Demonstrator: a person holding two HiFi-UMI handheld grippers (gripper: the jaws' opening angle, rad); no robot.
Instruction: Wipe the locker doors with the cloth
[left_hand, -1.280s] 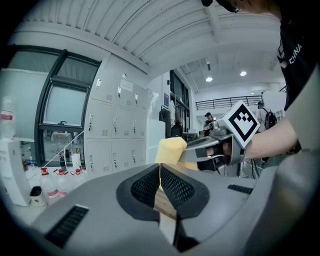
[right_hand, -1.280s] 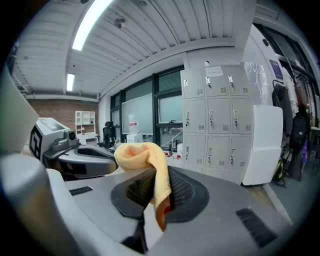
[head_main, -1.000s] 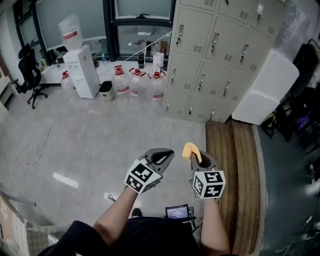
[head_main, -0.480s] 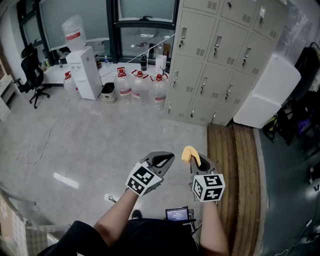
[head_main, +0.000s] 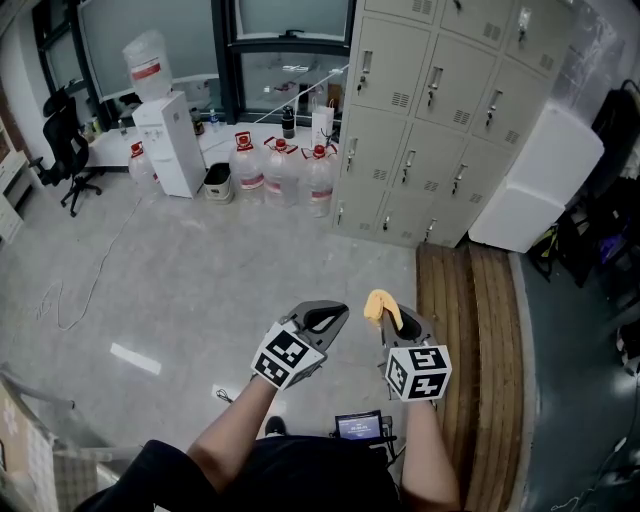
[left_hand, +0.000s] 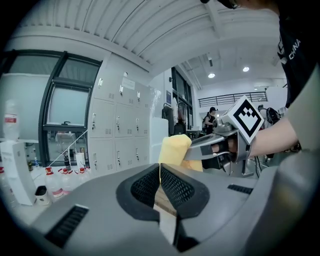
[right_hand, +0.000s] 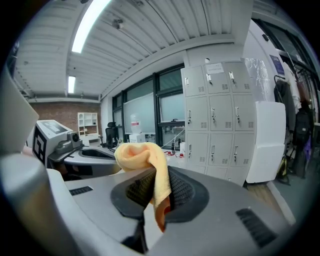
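Right gripper (head_main: 397, 320) pinches the floppy yellow cloth (head_main: 380, 302) mid-fold at frame centre; looks light, limp. Left gripper (head_main: 332, 314) closed, empty.

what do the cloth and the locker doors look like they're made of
The cloth looks like soft yellow fabric, maybe microfibre: it bunches and droops in limp folds. The locker doors are probably painted sheet metal: smooth beige finish, pressed vent slots, metal handles.
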